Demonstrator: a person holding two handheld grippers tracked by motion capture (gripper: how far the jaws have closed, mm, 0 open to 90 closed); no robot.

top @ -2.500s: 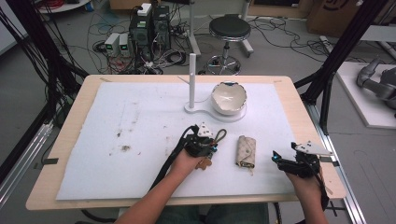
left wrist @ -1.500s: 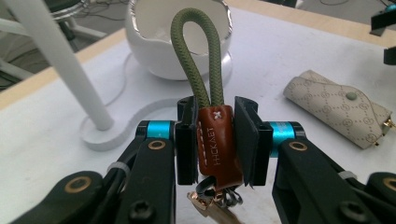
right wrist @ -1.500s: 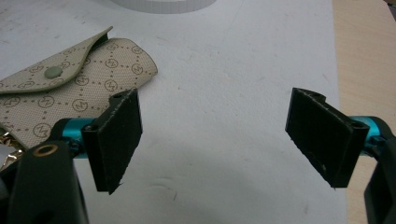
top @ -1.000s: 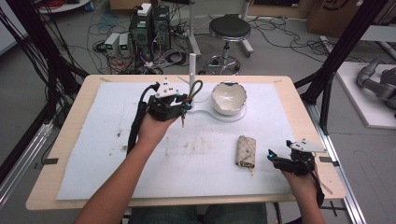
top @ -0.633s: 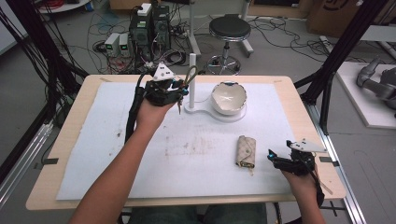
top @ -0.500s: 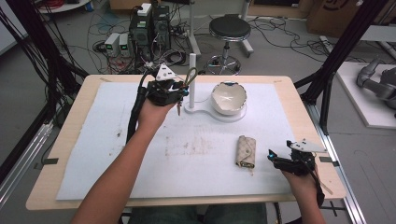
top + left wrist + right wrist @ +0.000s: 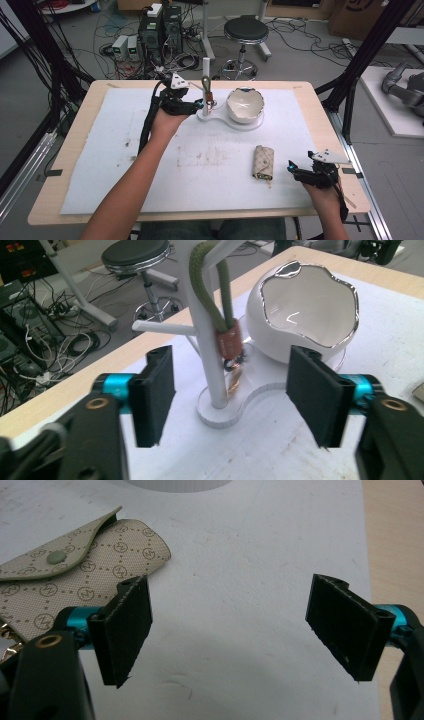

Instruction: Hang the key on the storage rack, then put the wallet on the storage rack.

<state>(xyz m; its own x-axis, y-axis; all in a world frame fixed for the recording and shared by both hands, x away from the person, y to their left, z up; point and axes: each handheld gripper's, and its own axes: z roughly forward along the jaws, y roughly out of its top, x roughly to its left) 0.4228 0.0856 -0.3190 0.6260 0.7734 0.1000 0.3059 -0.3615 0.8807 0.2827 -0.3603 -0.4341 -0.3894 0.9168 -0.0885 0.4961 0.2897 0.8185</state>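
In the high view, the left gripper (image 7: 196,106) is found in the upper centre-left of the frame, just beside the white stand (image 7: 206,75). Its jaws have just been opening and now stand moderately wide, with nothing pressed between the pads. In the left gripper view, the key lanyard (image 7: 220,295), a green cord loop with an orange collar and small metal parts below it, is seen hanging from the stand's upper arm, at centre frame, ahead of the left gripper (image 7: 231,390) and between the lines of its two jaws but beyond their tips. The lanyard's long axis runs vertically, close along the stand's post. The hanging step is judged complete; a straight withdrawal, away from the post, is judged to be the clearance that matters.

To the right of the stand, the white bowl (image 7: 244,105) sits on the shared base. Lower right of centre, the patterned key pouch (image 7: 263,162) lies flat on the mat, long axis up-frame. The right gripper (image 7: 300,172) is the nearer, with the pouch just to its left; its jaws stand wide and empty.

The stand's top is cut off in the left gripper view, so the cord's seating on its arm cannot be confirmed. The small metal parts are blurred.
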